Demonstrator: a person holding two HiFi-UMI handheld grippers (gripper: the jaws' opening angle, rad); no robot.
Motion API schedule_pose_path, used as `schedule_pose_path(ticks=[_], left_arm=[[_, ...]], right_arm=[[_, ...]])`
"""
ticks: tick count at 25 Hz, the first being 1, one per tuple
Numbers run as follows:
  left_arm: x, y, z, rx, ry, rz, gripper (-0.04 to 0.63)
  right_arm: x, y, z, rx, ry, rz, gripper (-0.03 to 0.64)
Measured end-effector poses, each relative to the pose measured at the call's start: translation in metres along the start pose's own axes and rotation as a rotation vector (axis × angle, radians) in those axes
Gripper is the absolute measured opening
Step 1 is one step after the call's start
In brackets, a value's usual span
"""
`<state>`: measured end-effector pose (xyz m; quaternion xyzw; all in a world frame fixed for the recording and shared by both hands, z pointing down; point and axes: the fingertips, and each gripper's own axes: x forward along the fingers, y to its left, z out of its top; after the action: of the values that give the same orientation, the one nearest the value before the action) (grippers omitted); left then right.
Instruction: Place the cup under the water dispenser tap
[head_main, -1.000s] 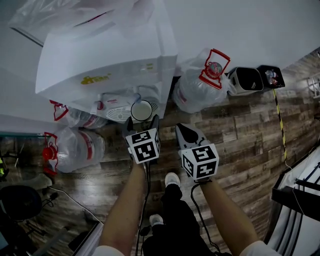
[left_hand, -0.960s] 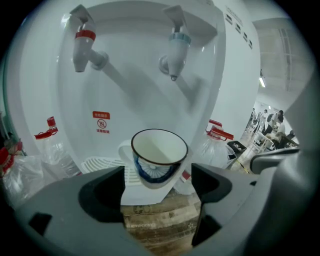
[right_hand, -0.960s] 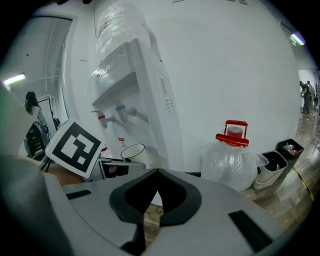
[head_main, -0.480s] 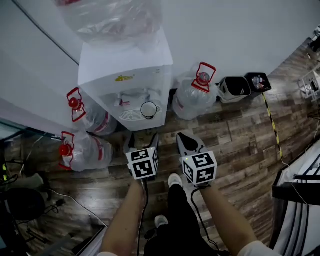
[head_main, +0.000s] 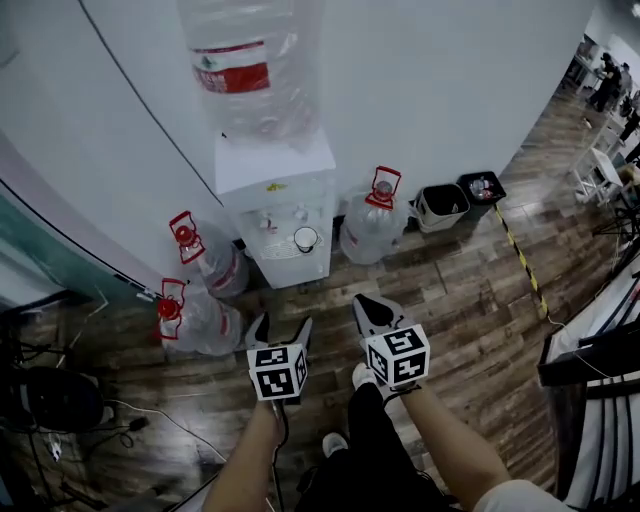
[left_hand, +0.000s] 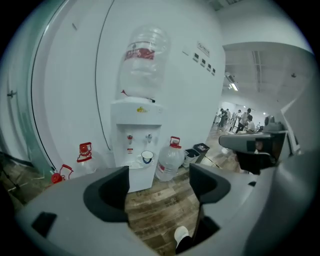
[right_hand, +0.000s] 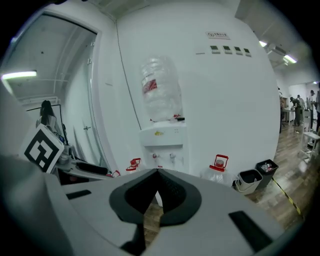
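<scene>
A white cup (head_main: 305, 238) stands on the drip tray of the white water dispenser (head_main: 270, 178), below its right-hand tap; the left gripper view shows the cup (left_hand: 147, 156) there too. The dispenser (right_hand: 162, 137) carries a clear inverted bottle (head_main: 255, 65) with a red label. My left gripper (head_main: 280, 331) is open and holds nothing, well back from the dispenser over the wood floor. My right gripper (head_main: 372, 308) is shut with nothing between its jaws, beside the left one.
Large water bottles with red caps stand on the floor: two left of the dispenser (head_main: 205, 262) (head_main: 195, 320), one right of it (head_main: 372, 225). A white bin (head_main: 440, 207) and a black bin (head_main: 481, 187) sit against the wall. People stand far off at the right (left_hand: 243, 119).
Both grippers have drawn back from the dispenser, which now looks much smaller and farther. The cup stays on the drip tray under the tap.
</scene>
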<state>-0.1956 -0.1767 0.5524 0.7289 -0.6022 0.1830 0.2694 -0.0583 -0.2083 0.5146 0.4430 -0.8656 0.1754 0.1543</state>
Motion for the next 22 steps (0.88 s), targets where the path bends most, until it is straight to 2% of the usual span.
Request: schedule_pose_path(ticks=[3, 6, 14, 17, 22], left_arm=[[-0.053, -0.017, 0.007, 0.017, -0.013, -0.011, 0.415], [-0.106, -0.036, 0.016, 0.002, -0.052, -0.019, 0.381], [-0.241, -0.108, 0.036, -0.001, -0.173, -0.065, 0.263], [-0.284, -0.145, 0.027, 0.003, -0.194, -0.083, 0.239], [-0.341, -0.195, 0.003, 0.034, -0.222, -0.054, 0.167]], right_arm=[[-0.043, 0.020, 0.019, 0.016, -0.021, -0.006, 0.020], [-0.085, 0.040, 0.036, 0.028, -0.036, -0.002, 0.020], [-0.206, 0.088, 0.071, 0.030, -0.102, 0.026, 0.020], [-0.261, 0.097, 0.072, 0.029, -0.125, 0.036, 0.020], [-0.349, 0.103, 0.054, 0.022, -0.139, 0.050, 0.020]])
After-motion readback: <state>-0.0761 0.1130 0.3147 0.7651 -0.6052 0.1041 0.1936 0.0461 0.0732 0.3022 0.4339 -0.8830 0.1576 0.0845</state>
